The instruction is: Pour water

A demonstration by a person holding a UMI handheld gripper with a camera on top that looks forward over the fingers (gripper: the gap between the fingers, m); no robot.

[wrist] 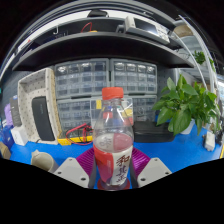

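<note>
A clear plastic water bottle [112, 135] with an orange-red cap and a red and white label stands upright between my fingers. My gripper [112, 168] is shut on the bottle: the pink pads [87, 160] press against its lower body on both sides. The bottle's base is hidden below the fingers. It appears lifted a little above the blue table [170, 150].
A green potted plant [185, 105] stands to the right on the table. A white and black box-like appliance [38, 103] sits at the left. Small colourful items [78, 133] lie behind the bottle, and grey drawer cabinets [105, 80] line the back.
</note>
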